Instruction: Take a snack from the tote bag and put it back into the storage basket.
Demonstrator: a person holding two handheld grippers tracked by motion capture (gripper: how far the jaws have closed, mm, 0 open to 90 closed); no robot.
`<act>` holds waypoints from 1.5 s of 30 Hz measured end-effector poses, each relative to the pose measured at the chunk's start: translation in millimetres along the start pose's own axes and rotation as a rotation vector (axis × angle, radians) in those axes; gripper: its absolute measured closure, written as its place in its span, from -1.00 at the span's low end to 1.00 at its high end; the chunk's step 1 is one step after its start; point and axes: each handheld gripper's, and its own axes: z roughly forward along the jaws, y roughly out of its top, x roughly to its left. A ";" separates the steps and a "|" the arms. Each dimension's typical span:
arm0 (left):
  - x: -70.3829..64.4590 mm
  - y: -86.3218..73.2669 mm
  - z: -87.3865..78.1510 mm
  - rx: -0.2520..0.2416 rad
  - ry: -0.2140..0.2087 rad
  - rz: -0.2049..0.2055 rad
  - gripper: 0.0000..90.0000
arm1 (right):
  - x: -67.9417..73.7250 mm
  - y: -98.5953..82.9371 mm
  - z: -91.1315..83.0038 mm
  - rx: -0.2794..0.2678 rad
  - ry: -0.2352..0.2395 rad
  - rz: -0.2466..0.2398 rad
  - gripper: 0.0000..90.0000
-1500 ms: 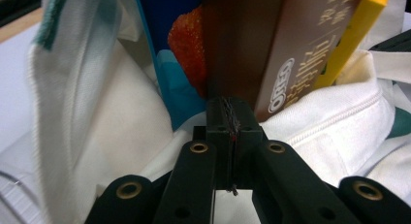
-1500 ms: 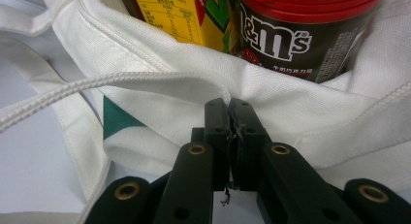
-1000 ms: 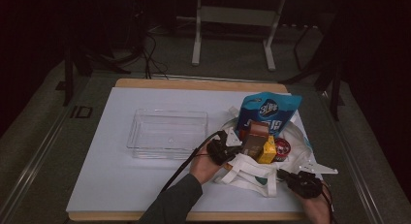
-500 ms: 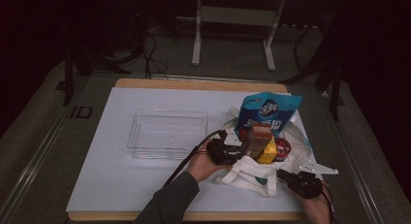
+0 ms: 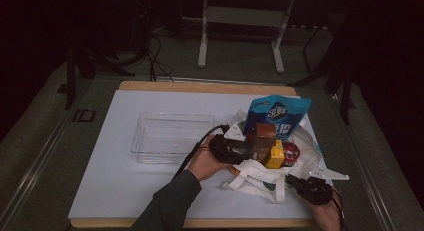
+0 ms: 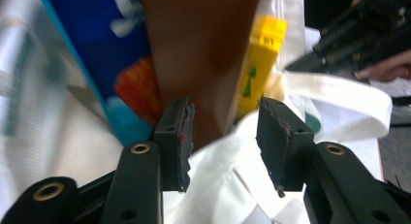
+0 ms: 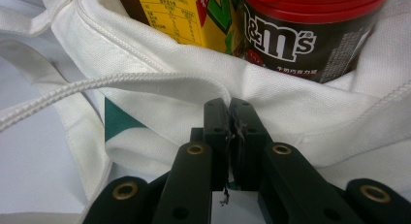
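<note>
Dim floor and a metal stand frame lie beyond the far edge of the desk (image 5: pixel 125 191), whose white top carries everything I am working with. Largest on it is the clear tray (image 5: pixel 172 136), left of centre and with nothing in it, probably the place the goods are meant to go. Right of it slumps the white cloth bag (image 5: pixel 260 178), mouth open toward me, handles spilling onto the near side. Rising from its far side is the blue snack pouch (image 5: pixel 280 116); in front of that stands the brown carton (image 5: pixel 263 136), then the yellow box (image 5: pixel 275 156) and the red-lidded candy jar (image 5: pixel 291 151) tucked at the bag's right.

My left claw (image 6: pixel 223 122) is released, jaws spread on either side of the brown carton's lower end, with the bag's hem bunched just under them; I judge it is lined up to pinch that carton and draw it out. My right claw (image 7: pixel 229 122) is clenched on a fold of the bag's cloth, just below the yellow box and the jar. I read that as an anchor, so the soft bag stays put and its mouth stays open when the carton is pulled.
</note>
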 end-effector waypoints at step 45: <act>22.6 43.1 28.7 -0.128 -0.164 0.031 -0.27 | -1.5 -1.2 -0.2 -0.007 0.014 -0.008 0.90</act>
